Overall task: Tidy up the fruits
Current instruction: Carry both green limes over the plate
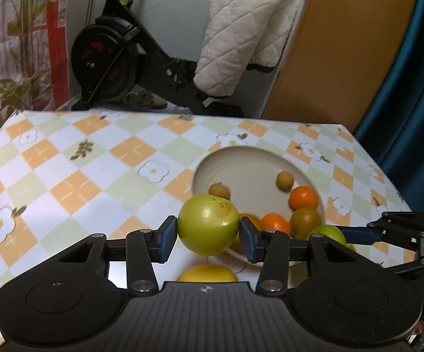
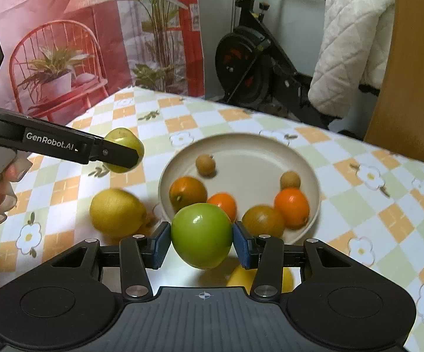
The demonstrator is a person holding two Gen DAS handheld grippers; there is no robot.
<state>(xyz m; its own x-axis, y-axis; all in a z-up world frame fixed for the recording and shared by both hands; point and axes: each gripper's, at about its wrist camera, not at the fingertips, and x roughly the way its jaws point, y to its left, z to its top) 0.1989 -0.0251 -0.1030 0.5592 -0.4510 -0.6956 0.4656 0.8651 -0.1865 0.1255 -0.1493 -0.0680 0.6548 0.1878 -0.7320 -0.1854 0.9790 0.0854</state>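
Each gripper clamps a smooth green apple: left gripper (image 1: 209,231), right gripper (image 2: 201,242). Beyond, a round beige plate (image 2: 258,149) (oranges inside); a lemon (image 2: 116,212) lies left.

an exercise bike (image 2: 250,67) stands at the top middle, a white quilted blanket (image 2: 355,47) hangs at upper right, and a red plant poster (image 2: 65,44) fills upper left.

The counter (image 2: 358,205), under a checked floral cloth, carries a beige plate (image 2: 241,143) and two lemons (image 2: 115,211).
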